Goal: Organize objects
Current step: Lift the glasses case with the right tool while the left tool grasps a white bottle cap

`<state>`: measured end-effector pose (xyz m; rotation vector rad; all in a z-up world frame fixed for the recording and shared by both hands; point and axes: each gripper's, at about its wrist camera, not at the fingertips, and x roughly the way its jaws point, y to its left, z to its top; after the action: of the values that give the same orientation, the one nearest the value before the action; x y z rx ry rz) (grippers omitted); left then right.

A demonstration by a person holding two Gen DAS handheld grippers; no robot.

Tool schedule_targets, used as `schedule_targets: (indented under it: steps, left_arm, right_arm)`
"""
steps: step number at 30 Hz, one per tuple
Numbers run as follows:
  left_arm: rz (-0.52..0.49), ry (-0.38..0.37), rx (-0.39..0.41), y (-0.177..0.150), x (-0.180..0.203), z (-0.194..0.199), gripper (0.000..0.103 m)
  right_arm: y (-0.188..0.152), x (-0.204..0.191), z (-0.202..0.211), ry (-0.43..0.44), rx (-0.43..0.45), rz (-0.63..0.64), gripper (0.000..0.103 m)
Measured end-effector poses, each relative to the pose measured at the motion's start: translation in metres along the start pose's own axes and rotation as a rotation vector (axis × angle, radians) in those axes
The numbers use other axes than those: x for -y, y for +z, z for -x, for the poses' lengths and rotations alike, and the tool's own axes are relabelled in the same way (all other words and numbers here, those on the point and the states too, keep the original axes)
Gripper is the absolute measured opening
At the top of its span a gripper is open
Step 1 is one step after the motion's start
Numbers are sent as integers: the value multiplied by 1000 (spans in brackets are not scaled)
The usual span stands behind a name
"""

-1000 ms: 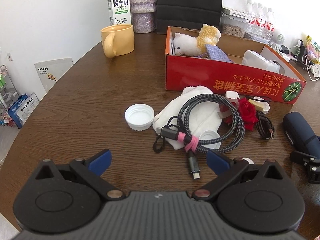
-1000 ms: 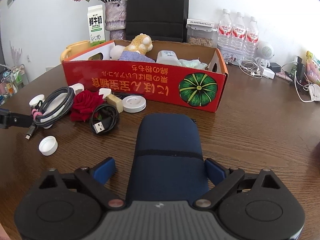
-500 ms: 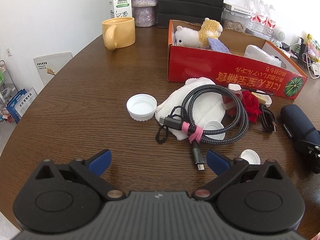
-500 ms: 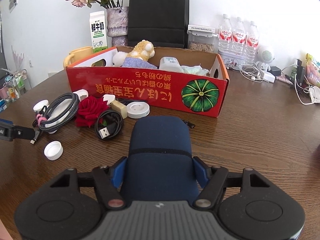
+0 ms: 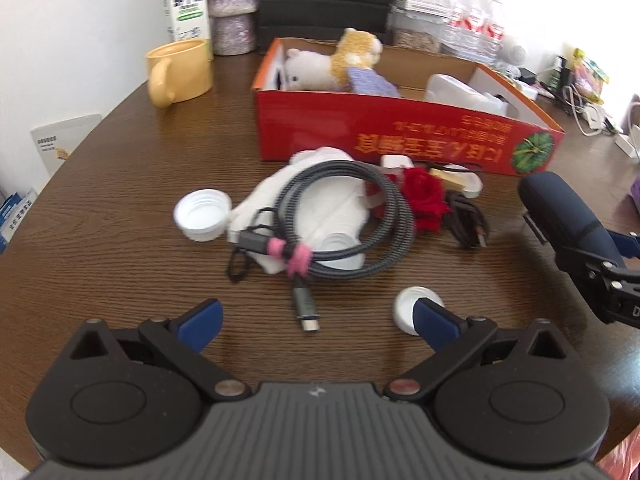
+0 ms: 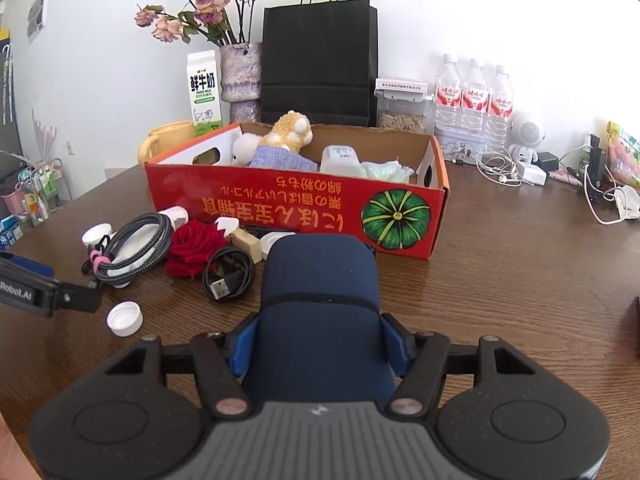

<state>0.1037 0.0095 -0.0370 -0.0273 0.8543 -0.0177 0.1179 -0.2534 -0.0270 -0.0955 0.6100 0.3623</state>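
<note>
My right gripper (image 6: 320, 344) has its jaws closing, and both blue pads press the sides of a navy zip case (image 6: 320, 280), which points toward the red cardboard box (image 6: 280, 200). The case also shows at the right edge of the left wrist view (image 5: 560, 208). My left gripper (image 5: 316, 308) is open over the table. The plug end of a coiled grey braided cable (image 5: 402, 220) lies between its fingers, untouched. The cable rests on a white cloth (image 5: 332, 208).
In front of the box lie a red rose (image 5: 424, 196), a black USB cable (image 5: 466, 216), a large white cap (image 5: 202, 214) and a small white cap (image 5: 404, 312) by my left gripper's right finger. A yellow mug (image 5: 180, 72), a milk carton and bottles stand behind.
The right jaws closed from wide apart onto the navy case. My left gripper shifted right, so the cable's plug now sits between its fingers and the small cap beside its right finger.
</note>
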Motion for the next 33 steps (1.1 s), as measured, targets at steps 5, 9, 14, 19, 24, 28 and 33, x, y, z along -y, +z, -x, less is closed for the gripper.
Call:
schedule_targets:
  steps: [5, 9, 14, 19, 24, 28, 33]
  left_arm:
    - [-31, -29, 4, -1, 21, 1, 100]
    - [-51, -43, 10, -1, 32, 2, 88]
    - [-72, -69, -7, -2, 42, 0, 54]
    - [-97, -80, -12, -4, 51, -2, 47]
    - [-112, -77, -11, -3, 57, -4, 39]
    - [-127, -82, -10, -2, 61, -5, 30]
    - [-133, -93, 0, -3, 62, -4, 29]
  right_arm:
    - [-1, 6, 4, 5, 12, -3, 62]
    - [-1, 9, 6, 12, 22, -3, 62]
    - [-1, 12, 7, 23, 31, -3, 62]
    - [-2, 15, 8, 31, 37, -5, 62]
    - [-3, 17, 8, 38, 41, -12, 62]
    - [-3, 18, 8, 41, 43, -14, 62]
    - [-3, 19, 9, 43, 45, -16, 62]
